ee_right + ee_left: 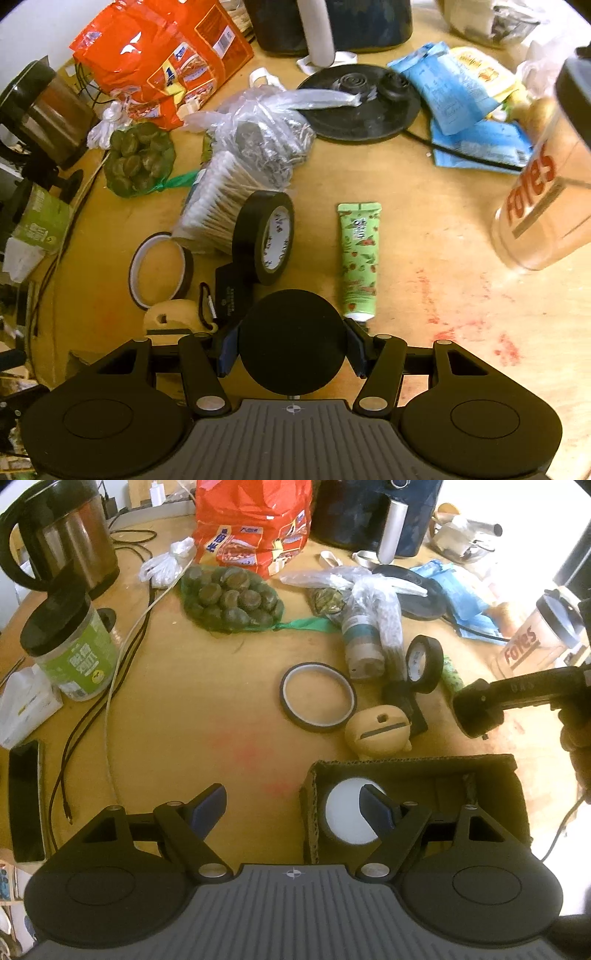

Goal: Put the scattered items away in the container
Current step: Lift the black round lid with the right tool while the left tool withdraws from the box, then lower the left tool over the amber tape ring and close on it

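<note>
The left claw [293, 806] is spread wide and holds nothing, its right finger hanging over the cardboard box [491, 771], where a white ball [343, 812] lies at the left end. The right claw [291, 345] is clenched on a black disc [291, 341]. Just beyond the box on the tabletop [221, 701] sits a tan wooden piece [376, 734], and past it a thin tape ring [317, 696] lies flat. Right of the ring, a black tape roll [264, 236] stands on edge, touching a pack of cotton swabs [210, 218]. Right of the roll lies a green tube [358, 258]. Farthest from the box, a net bag of green balls [231, 598] lies before an orange bag [255, 520].
</note>
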The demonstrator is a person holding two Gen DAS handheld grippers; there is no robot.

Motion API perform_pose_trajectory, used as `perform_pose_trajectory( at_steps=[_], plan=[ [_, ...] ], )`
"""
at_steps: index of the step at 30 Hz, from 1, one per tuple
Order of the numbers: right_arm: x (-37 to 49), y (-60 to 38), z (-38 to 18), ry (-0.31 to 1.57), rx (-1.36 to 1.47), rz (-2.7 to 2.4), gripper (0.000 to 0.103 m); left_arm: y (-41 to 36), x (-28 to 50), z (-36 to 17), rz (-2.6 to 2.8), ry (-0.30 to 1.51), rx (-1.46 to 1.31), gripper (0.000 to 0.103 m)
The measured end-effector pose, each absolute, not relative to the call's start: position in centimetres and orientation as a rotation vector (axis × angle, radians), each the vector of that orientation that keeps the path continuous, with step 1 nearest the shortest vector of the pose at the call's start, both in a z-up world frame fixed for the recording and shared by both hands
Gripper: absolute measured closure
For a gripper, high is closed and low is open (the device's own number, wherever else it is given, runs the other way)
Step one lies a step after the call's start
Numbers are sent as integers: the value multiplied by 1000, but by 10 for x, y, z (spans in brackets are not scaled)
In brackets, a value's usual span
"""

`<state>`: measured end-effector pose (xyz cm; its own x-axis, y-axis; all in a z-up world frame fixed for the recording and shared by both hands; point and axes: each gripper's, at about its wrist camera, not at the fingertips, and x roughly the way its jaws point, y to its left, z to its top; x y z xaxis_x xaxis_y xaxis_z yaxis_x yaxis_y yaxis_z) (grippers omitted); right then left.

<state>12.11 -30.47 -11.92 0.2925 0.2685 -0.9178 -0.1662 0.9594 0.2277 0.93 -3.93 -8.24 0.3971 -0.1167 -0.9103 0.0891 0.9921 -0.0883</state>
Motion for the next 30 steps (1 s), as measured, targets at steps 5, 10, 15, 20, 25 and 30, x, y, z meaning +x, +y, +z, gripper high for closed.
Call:
perform_pose_trajectory(
  at_steps=[5,10,15,20,25,30],
  plan=[
    [112,-306,-110,1206,65,256,43,-37,19,-82,-141,1139,-17,24],
    [103,-311,-104,1187,91,221,43,-36,35,-83,-158,1121,1,24],
    [91,-314,-98,1173,103,197,43,-41,53,-87,-206,1102,41,24],
    [79,-322,-91,1163,140,163,43,-45,76,-100,-258,1095,91,24],
    [70,-330,-82,1150,174,126,43,-46,103,-120,-265,1110,136,25],
    [62,-342,-75,1136,204,83,43,-46,126,-141,-290,1154,162,39]
  ],
)
